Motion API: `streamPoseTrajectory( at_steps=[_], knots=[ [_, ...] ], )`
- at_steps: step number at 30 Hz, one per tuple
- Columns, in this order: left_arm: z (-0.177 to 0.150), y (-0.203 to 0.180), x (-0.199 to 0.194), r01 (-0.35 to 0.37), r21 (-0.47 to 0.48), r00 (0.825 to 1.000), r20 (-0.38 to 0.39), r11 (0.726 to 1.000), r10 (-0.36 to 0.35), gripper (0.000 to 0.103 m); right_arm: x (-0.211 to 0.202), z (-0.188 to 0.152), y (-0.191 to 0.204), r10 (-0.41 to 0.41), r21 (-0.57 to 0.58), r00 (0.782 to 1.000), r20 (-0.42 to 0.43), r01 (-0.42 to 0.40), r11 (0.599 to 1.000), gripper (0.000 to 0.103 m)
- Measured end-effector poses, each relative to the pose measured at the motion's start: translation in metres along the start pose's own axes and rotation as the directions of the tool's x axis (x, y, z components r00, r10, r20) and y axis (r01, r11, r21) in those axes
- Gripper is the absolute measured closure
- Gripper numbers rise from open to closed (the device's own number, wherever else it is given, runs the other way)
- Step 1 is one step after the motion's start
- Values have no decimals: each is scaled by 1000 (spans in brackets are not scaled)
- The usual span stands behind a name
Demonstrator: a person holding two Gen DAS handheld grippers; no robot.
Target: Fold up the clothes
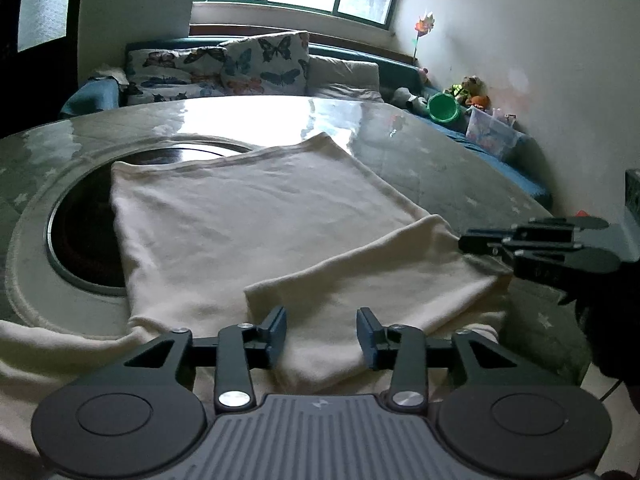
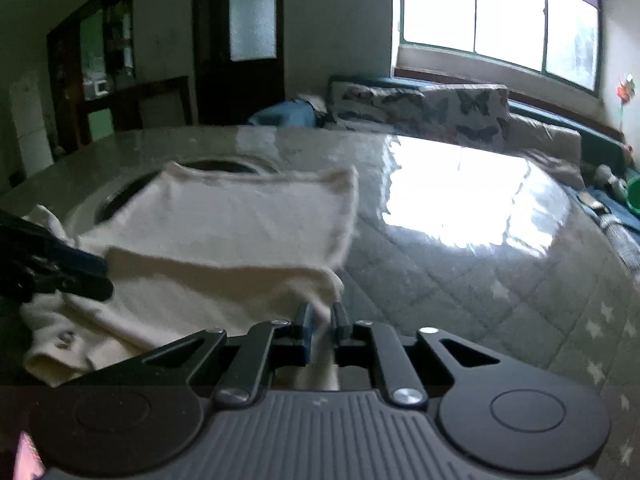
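Observation:
A cream garment (image 1: 248,216) lies spread on the round table (image 1: 420,152), its near right part folded over into a flap (image 1: 360,280). My left gripper (image 1: 322,336) is open at the near edge of that flap; cloth lies between its blue pads (image 1: 278,334), which stand clear of it. It also shows in the right wrist view as the left gripper (image 2: 80,276). My right gripper (image 2: 322,326) stands narrowly open at the flap's right corner, with a bit of cloth (image 2: 320,316) in the small gap. From the left wrist view, the right gripper (image 1: 466,242) sits at that corner.
The table has a quilted grey cover under shiny plastic and a dark round inset (image 1: 80,232) partly beneath the garment. Behind it are a sofa with butterfly cushions (image 1: 264,64), a green bucket (image 1: 442,108) and a clear box of toys (image 1: 492,132). A dark door (image 2: 240,40) stands far left.

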State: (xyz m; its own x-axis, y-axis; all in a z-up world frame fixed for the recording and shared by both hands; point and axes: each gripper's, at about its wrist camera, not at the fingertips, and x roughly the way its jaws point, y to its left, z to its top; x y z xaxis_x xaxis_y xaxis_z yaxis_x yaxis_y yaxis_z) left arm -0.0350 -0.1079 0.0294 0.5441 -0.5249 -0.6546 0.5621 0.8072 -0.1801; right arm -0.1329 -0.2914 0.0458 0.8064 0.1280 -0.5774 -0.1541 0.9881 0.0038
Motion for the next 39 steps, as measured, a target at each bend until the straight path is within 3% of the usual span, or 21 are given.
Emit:
streamPoseTrajectory(
  at_steps=[2,8,14,17,21,25,29,32,35,39],
  knots=[
    [-3,4,-8,-15,-9,1000,7,1000,15,57,0,8,9,37,-20,999,5,-37,999,83],
    [-16,29,-44,-90,-87,995,39,992,93,55,23,24,48,166,-91,985,-53,-170,981,83],
    [-33,65,-87,-227,-192,966,76,955,245,54,49,29,84,214,-169,970,-120,-232,958,80],
    [-40,81,-104,-312,-253,935,90,916,343,52,44,26,97,218,-219,969,-116,-239,946,77],
    [-47,104,-113,-428,-340,874,82,838,480,52,32,24,107,256,-226,962,-101,-272,935,74],
    [-52,126,-117,-474,-447,832,56,759,553,50,24,24,106,258,-207,961,-96,-273,940,74],
    [-53,143,-113,-544,-500,775,9,674,632,50,19,24,102,255,-193,963,-90,-268,944,73],
    [-53,155,-105,-557,-534,763,-25,637,646,50,16,22,100,253,-183,963,-90,-266,946,72],
    [-53,161,-98,-564,-543,758,-42,622,651,52,13,21,98,251,-176,964,-89,-263,948,72],
    [-54,169,-92,-554,-574,762,-58,603,645,64,10,19,95,242,-170,967,-82,-253,952,67]
  ],
)
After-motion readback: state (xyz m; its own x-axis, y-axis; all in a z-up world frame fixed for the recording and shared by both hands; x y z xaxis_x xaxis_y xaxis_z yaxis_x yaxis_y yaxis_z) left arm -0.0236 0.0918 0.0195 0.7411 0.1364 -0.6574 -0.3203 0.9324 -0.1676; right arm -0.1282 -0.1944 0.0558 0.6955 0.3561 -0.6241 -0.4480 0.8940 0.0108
